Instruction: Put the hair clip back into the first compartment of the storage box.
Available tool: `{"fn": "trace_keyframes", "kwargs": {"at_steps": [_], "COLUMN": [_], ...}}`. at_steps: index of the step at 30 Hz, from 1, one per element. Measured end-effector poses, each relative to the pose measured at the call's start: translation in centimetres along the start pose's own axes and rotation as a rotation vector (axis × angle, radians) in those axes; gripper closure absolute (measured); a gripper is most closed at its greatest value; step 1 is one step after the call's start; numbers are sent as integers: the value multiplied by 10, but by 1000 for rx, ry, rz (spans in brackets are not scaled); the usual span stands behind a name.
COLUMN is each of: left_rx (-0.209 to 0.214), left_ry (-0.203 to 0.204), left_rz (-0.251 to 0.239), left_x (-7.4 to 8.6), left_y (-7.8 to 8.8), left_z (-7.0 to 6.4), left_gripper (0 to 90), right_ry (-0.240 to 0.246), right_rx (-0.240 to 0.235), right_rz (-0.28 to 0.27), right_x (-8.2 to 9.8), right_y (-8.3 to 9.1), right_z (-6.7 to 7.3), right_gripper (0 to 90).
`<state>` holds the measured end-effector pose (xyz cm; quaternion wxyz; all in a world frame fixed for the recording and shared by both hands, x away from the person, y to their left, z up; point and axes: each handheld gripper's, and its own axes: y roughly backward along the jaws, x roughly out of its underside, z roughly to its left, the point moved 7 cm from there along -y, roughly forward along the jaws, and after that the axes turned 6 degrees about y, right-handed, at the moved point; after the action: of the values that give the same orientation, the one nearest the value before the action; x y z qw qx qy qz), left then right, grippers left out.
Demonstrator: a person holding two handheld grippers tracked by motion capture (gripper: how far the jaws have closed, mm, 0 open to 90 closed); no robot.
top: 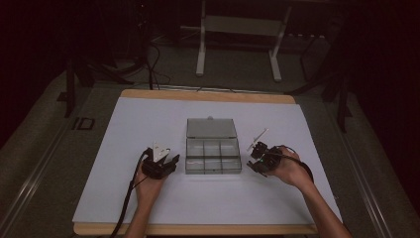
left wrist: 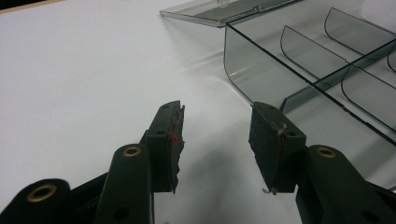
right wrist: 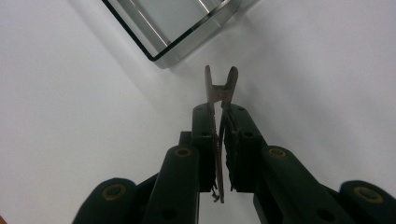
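The right tongs (right wrist: 219,109) are clamped on a thin flat metal piece (right wrist: 219,88), at four o'clock from the clear compartment box (top: 213,157) mid-worktop (top: 124,198). The left tongs (left wrist: 217,140) stand wide with nothing between, at eight o'clock from it.

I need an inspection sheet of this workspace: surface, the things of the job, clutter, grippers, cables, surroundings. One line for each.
Surface: white board on a table with wooden edges, lying flat.
Job's things: clear compartment box, lid open and lying flat behind it; the compartments look empty. A thin flat metal piece with a forked tip sits in the right gripper.
Clutter: nothing seen.
Grippers: left gripper open, beside the box's left wall. Right gripper shut on the metal piece, right of the box.
Cables: a black cable trails from the left gripper toward the near edge.
Surroundings: dark room, white stand and floor cables behind the table.
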<state>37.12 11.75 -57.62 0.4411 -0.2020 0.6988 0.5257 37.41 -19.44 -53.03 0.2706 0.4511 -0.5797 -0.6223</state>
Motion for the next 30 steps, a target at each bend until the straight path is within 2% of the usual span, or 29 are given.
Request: {"fn": "trace_keyframes", "kwargs": {"at_steps": [30], "left_rx": [1], "left_ry": [2], "left_rz": [0], "left_x": [0], "left_y": [0], "left_z": [0], "left_gripper": [544], "right_ry": [25], "right_rx": [11], "right_rz": [-21], "right_x": [-19], "right_y": [16], "right_z": [2], "right_gripper": [830]}}
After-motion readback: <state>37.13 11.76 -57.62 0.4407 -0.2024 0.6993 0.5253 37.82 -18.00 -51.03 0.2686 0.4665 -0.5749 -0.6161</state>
